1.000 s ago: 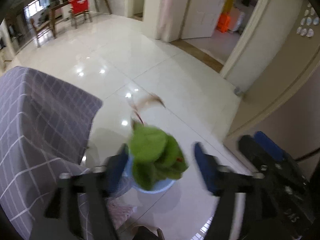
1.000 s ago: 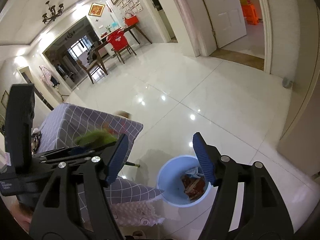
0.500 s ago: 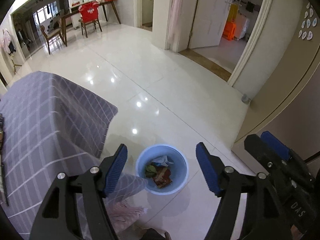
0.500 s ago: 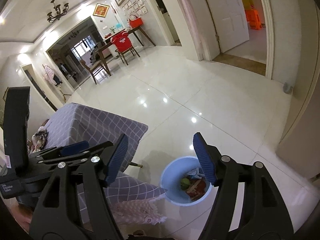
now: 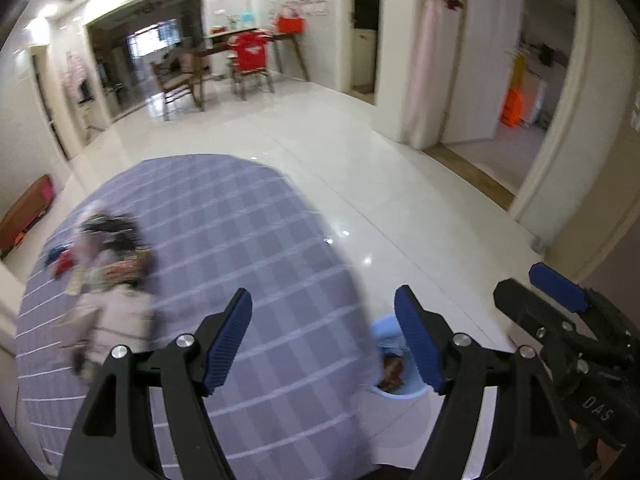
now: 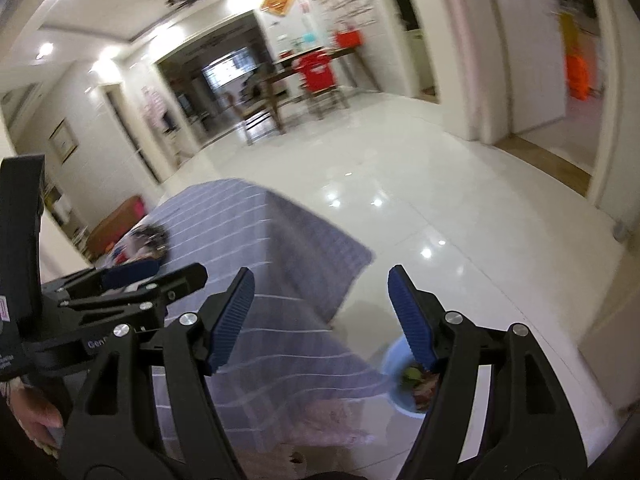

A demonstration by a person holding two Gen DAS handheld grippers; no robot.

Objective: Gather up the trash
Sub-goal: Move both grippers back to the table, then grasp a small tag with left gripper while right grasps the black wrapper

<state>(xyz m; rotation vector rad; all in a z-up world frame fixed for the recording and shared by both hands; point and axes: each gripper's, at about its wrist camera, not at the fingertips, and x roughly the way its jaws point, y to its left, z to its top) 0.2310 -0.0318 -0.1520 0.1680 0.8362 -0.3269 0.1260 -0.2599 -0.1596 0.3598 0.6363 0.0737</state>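
My left gripper (image 5: 323, 334) is open and empty, hovering over the table's grey checked cloth (image 5: 224, 248). A blurred heap of trash (image 5: 104, 276), pale wrappers and dark bits, lies on the cloth to the left of it. The light blue bin (image 5: 390, 364) stands on the floor by the table's edge, half hidden behind the left gripper's right finger. In the right wrist view my right gripper (image 6: 320, 312) is also open and empty, above the table's corner (image 6: 280, 280). The bin (image 6: 400, 380) shows below its right finger, holding green and brown scraps. The left gripper (image 6: 132, 284) appears at the left.
Glossy white floor tiles (image 5: 360, 184) stretch beyond the table. A dining table with chairs and a red garment (image 5: 248, 52) stands far back. Doorways open at the right (image 5: 532, 92). The right gripper (image 5: 560, 320) shows at the lower right of the left wrist view. A hand (image 6: 36, 420) holds the left gripper.
A green scrap dropped from the left gripper into the bin. Both grippers then rose and swung left, from over the bin to over the table; the trash heap came into view.
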